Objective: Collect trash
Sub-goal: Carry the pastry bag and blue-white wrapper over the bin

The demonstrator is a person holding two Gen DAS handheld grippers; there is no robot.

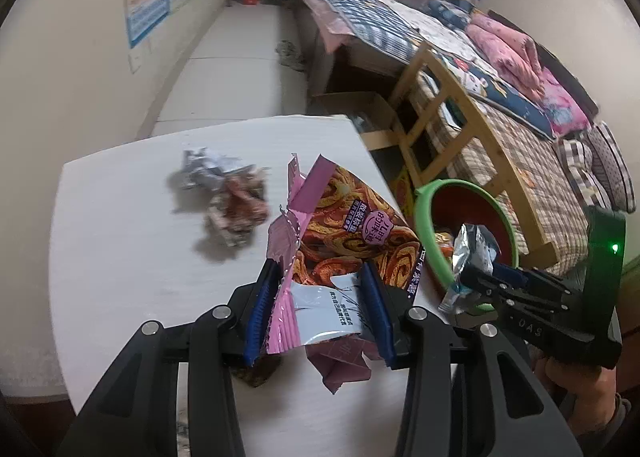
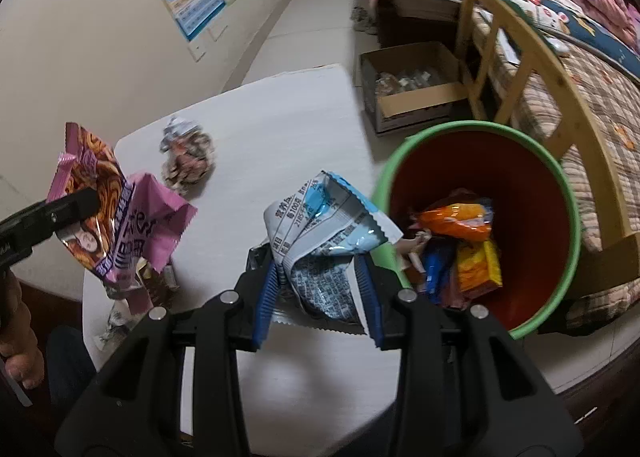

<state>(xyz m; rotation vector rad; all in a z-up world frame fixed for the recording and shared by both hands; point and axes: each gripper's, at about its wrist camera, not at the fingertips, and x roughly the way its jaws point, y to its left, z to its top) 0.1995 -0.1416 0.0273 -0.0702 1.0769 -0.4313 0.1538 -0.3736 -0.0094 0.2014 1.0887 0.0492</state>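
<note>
Both tools carry trash toward the bin, so the step in hand is the drop. The left tool [image 1: 320,309] is closed partway on a pink snack wrapper [image 1: 340,225], its blue pads pinching the lower end while the torn top stands up above the white desk [image 1: 140,257]. The right tool [image 2: 320,297] is likewise clamped on a crumpled blue-and-white wrapper [image 2: 324,233], held at the desk's edge just beside the bin [image 2: 568,225].

To do this well, each tool should be brought fully over the bin's mouth before its jaws part: light foil tends to flutter and could catch on the green rim or slip back onto the desk. The right tool is nearer, so it looks best placed to release first.

The bin, red inside with a green rim, already holds several wrappers [image 2: 460,241], orange, yellow and blue. A crumpled wrapper [image 1: 228,201] lies on the desk, uncollected. A cardboard box [image 2: 408,85] on the floor holds something, too blurred to name.
</note>
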